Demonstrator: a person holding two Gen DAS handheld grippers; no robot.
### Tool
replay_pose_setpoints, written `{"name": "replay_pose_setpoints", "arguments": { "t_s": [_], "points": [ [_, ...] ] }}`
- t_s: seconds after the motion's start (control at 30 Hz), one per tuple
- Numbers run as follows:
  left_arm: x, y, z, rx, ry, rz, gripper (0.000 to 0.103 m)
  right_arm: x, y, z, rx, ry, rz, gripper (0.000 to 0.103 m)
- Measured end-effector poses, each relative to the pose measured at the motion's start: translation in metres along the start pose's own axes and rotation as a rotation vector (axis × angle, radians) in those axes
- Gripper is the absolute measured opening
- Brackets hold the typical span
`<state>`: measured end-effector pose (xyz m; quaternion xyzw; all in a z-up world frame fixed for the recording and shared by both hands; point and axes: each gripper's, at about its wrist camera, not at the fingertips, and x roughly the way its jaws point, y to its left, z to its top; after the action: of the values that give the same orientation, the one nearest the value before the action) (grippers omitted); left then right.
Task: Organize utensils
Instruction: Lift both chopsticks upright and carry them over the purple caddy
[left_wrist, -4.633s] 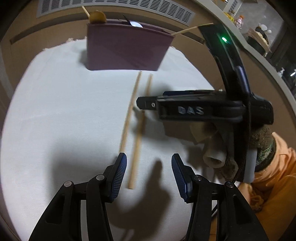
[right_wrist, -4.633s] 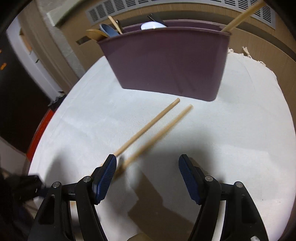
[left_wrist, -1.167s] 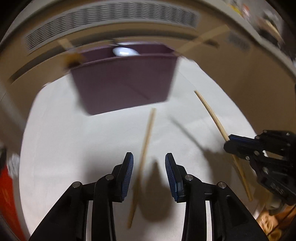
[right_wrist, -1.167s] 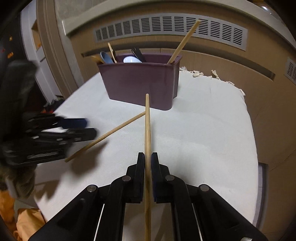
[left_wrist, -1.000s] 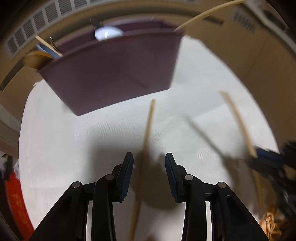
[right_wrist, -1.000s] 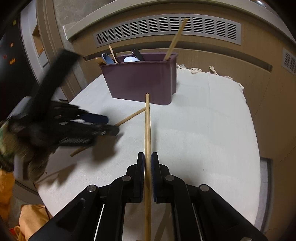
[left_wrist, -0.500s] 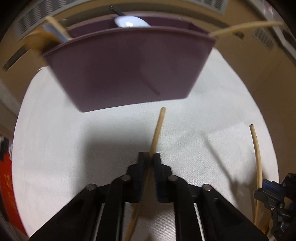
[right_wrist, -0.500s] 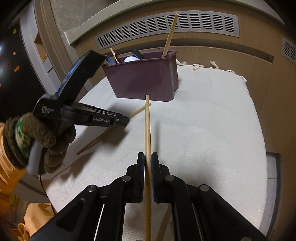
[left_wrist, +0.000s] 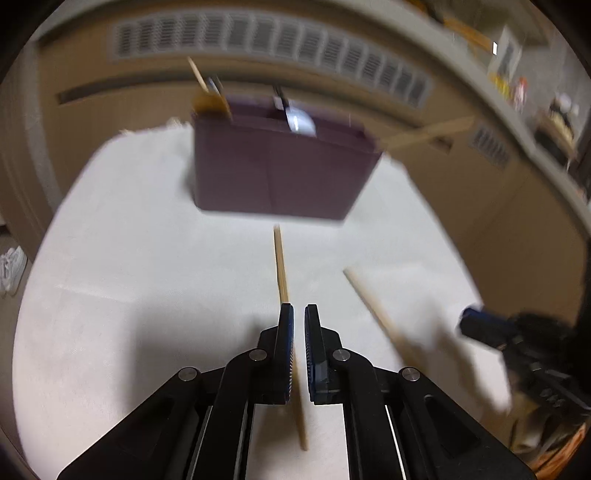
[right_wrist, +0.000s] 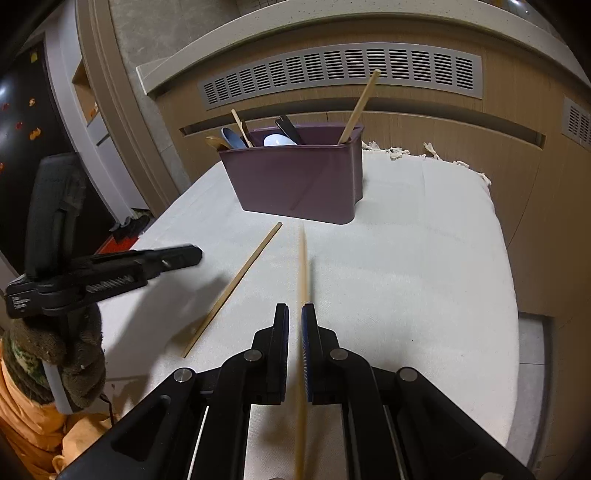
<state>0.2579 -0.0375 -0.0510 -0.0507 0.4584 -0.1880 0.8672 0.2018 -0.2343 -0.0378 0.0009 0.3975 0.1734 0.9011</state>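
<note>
Vented wood panelling (right_wrist: 340, 74) runs behind a cloth-covered surface (right_wrist: 424, 258), and the purple bin (right_wrist: 295, 184) stands toward its far edge.

My right tongs (right_wrist: 294, 325) are clamped on the held chopstick (right_wrist: 303, 266), which points straight at the bin from above the middle of the surface. My left tongs (left_wrist: 299, 310) are drawn together on nothing that I can see. They hover over the near left part of the surface, apart from the lying chopstick (right_wrist: 236, 284), which runs from just before the bin back toward the near left edge.

I judge the step to be carrying the held one to the bin. Next I must lift its tip over the rim and let go, then try again for the other.

I count three chopsticks: one held, one lying, and one upright chopstick (right_wrist: 360, 107) at the bin's right end. There is one bin, with three spoons in it.
</note>
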Motion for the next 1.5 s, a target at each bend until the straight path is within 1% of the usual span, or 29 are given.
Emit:
{"name": "replay_pose_setpoints", "arguments": {
  "t_s": [0.03,0.07,0.1,0.13,0.17,0.2,0.23,0.3,0.37,0.43,0.47,0.5,0.57,0.6,0.67,0.73,0.77,0.87,0.97,1.03,1.17,1.23,1.3,1.37,1.4,1.5],
  "points": [
    [0.011,-0.006,0.006,0.014,0.032,0.016,0.008,0.0,0.001,0.0,-0.001,0.001,0.0,0.007],
    [0.019,-0.007,0.01,0.022,0.062,0.03,0.012,0.0,0.002,0.0,-0.002,0.001,0.0,0.007],
    [0.027,-0.007,0.014,0.019,0.091,0.038,0.016,0.001,0.002,-0.001,-0.004,0.004,0.0,0.007],
    [0.039,-0.006,0.022,0.008,0.135,0.039,0.018,0.002,0.002,-0.002,-0.005,0.009,0.001,0.007],
    [0.047,-0.005,0.027,0.0,0.163,0.039,0.025,0.004,0.001,-0.002,-0.008,0.014,-0.001,0.007],
    [0.054,-0.004,0.032,-0.011,0.188,0.049,0.028,0.005,0.0,-0.002,-0.011,0.018,-0.004,0.007],
    [0.062,-0.003,0.039,-0.018,0.201,0.083,0.028,0.008,-0.001,-0.003,-0.014,0.025,-0.008,0.007],
    [0.074,-0.006,0.051,0.012,0.212,0.148,0.028,0.014,-0.003,-0.004,-0.018,0.045,-0.007,0.007],
    [0.083,-0.007,0.058,0.032,0.222,0.185,0.028,0.021,-0.009,-0.007,-0.005,0.066,-0.001,0.007],
    [0.088,-0.008,0.064,0.042,0.217,0.197,0.024,0.025,-0.015,-0.009,0.012,0.081,0.003,0.007],
    [0.089,-0.01,0.065,0.05,0.212,0.199,0.012,0.027,-0.02,-0.01,0.024,0.089,0.0,0.007],
    [0.091,-0.011,0.065,0.058,0.205,0.199,0.006,0.029,-0.024,-0.011,0.037,0.097,-0.005,0.007],
    [0.088,-0.014,0.061,0.073,0.181,0.196,0.006,0.031,-0.031,-0.012,0.052,0.105,-0.015,0.007],
    [0.084,-0.014,0.058,0.073,0.164,0.18,0.006,0.031,-0.034,-0.012,0.055,0.107,-0.024,0.007],
    [0.072,-0.007,0.052,0.05,0.092,0.162,0.006,0.03,-0.036,-0.013,0.051,0.112,-0.03,0.008],
    [0.041,-0.001,0.04,0.018,-0.008,0.121,0.006,0.032,-0.035,-0.014,0.034,0.126,-0.03,0.01],
    [0.03,0.001,0.035,0.013,-0.044,0.113,0.006,0.033,-0.034,-0.013,0.027,0.134,-0.028,0.011],
    [-0.024,0.011,0.011,-0.015,-0.189,0.081,0.006,0.041,-0.028,-0.009,0.011,0.166,-0.004,0.011],
    [-0.057,0.02,-0.003,-0.054,-0.275,0.046,0.006,0.049,-0.013,-0.001,-0.033,0.177,0.011,0.011],
    [-0.076,0.031,-0.008,-0.084,-0.317,0.022,0.006,0.057,-0.005,0.003,-0.063,0.191,0.014,0.011],
    [-0.093,0.04,-0.009,-0.117,-0.35,0.0,0.006,0.077,0.004,0.007,-0.093,0.231,-0.027,0.011],
    [-0.092,0.044,-0.011,-0.125,-0.358,-0.005,0.006,0.081,0.006,0.009,-0.106,0.224,-0.065,0.011],
    [-0.097,0.045,-0.013,-0.132,-0.357,-0.015,0.006,0.084,0.009,0.01,-0.123,0.234,-0.096,0.011],
    [-0.098,0.048,-0.016,-0.145,-0.357,-0.027,0.006,0.092,0.008,0.01,-0.126,0.275,-0.13,0.011],
    [-0.097,0.05,-0.018,-0.147,-0.355,-0.031,0.006,0.092,0.005,0.011,-0.122,0.267,-0.125,0.011],
    [-0.094,0.049,-0.019,-0.153,-0.353,-0.035,0.006,0.091,0.004,0.011,-0.131,0.282,-0.117,0.011]
  ]
}}
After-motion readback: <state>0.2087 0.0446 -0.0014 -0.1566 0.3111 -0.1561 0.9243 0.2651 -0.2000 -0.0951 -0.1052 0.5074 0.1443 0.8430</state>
